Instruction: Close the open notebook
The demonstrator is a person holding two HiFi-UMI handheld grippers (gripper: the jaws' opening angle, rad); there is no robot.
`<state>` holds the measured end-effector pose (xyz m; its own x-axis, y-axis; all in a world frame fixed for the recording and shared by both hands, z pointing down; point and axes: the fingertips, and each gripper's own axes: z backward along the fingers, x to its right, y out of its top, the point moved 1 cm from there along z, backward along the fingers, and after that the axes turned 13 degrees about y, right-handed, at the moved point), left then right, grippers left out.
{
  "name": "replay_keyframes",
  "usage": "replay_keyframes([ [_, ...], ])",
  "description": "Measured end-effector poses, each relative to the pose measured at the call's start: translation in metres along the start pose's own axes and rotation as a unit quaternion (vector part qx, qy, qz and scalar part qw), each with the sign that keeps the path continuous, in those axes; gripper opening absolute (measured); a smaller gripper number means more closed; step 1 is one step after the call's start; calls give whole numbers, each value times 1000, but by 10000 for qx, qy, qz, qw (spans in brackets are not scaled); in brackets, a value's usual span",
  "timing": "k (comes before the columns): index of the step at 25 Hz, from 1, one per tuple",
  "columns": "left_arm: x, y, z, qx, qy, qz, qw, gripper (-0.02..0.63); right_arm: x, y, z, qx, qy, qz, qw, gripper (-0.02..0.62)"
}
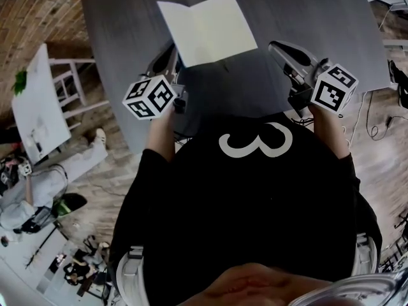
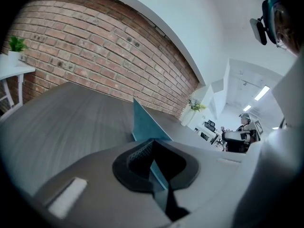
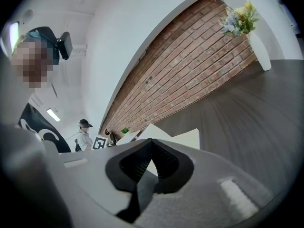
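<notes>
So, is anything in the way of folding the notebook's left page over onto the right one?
Nothing visible. Both pages of the notebook lie bare on the table. The left tool is shut on its near-left corner, and the right tool, shut and empty, sits just off the right page.

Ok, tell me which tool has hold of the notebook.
The left tool: its jaws pinch the edge of the notebook's blue cover. The right tool is shut on nothing, beside the notebook.

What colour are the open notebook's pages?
Plain pale cream; the notebook shows them best in the head view.
</notes>
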<state>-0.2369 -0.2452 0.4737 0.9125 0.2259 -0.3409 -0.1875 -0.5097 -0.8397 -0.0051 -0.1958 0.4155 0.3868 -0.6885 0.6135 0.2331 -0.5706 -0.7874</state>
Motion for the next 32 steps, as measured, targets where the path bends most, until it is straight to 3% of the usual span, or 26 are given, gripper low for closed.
replay_keyframes([
  [16, 46, -1, -31, -180, -21, 7, 9998, 18, 26, 24, 29, -81, 24, -144, 9999, 2],
  [32, 74, -26, -82, -628, 109, -513, 9966, 18, 62, 27, 44, -269, 22, -451, 9986, 2],
])
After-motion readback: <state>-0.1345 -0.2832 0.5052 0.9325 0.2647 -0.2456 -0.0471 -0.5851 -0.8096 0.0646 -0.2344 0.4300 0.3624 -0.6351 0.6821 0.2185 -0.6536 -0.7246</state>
